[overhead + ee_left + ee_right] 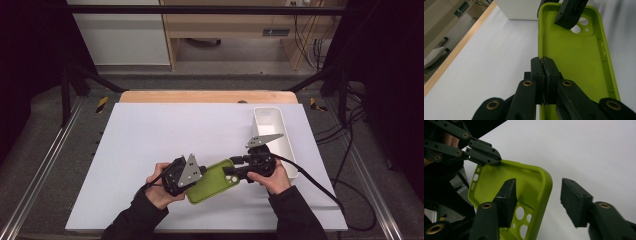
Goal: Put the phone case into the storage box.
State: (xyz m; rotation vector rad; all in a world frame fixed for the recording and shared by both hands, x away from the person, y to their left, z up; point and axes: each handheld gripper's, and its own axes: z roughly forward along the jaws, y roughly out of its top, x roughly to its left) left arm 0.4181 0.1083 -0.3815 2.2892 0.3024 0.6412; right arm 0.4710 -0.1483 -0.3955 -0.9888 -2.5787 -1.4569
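Low on the white surface (pixel 150 135), at about 6 o'clock, lies a green phone case (pixel 212 181). At its 9 o'clock end the left claw (pixel 543 65) is clamped tight on the case's side wall. At 3 o'clock the right claw (pixel 537 198) stands wide apart, straddling the camera-hole corner rim. A white bin (pixel 280 137) sits at 2 o'clock.

We find the white tabletop (pixel 150 150) bare across its left half and far edge; the long white plastic bin (pixel 280 135) blocks passage along its right edge.
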